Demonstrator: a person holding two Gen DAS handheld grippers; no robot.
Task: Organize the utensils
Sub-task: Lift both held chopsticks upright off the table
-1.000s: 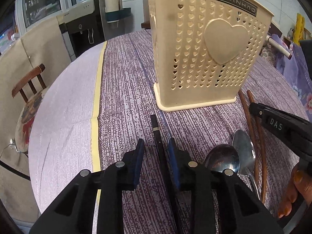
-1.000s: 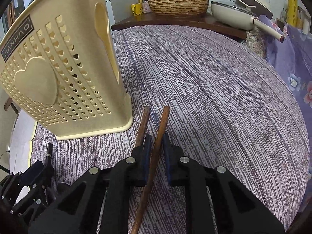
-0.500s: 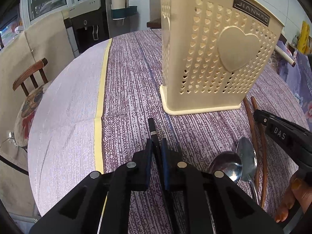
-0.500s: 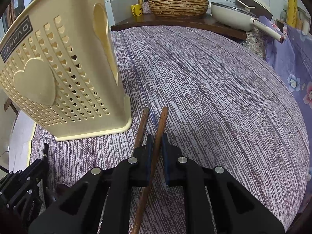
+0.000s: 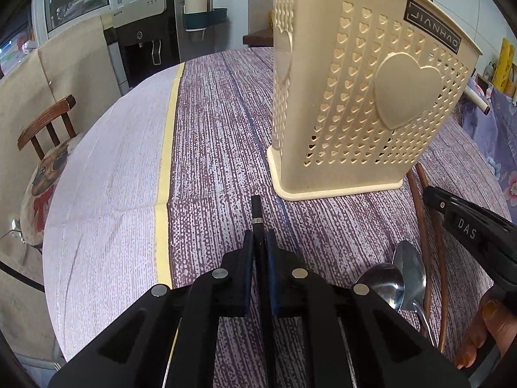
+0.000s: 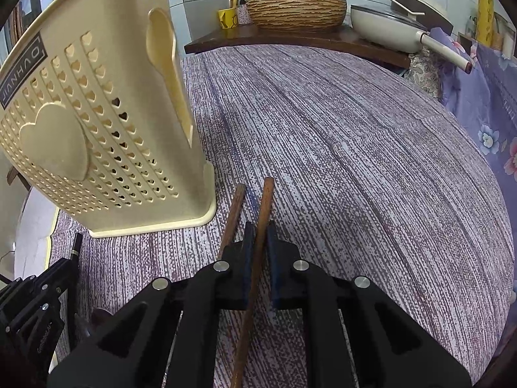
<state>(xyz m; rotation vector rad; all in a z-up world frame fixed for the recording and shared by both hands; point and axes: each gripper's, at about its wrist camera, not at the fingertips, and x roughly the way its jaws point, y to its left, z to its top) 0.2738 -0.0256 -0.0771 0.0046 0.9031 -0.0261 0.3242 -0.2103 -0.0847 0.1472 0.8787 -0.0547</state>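
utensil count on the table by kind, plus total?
Black chopstick: 1, clamped in the left gripper
Brown wooden chopsticks: 2, one clamped in the right gripper, one lying beside it
Metal spoons: 2, and, lying side by side
Total: 5 utensils in view on the table, none of them in the cream holder yet.

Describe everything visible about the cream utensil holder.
The cream utensil holder is a tall, upright plastic caddy with walls perforated by small heart-shaped holes, a raised solid heart on each visible side, and a dark label reading JIANHAO near the rim. Its flared base sits flat on the purple tablecloth. No gripper touches it; its contents are mostly hidden.
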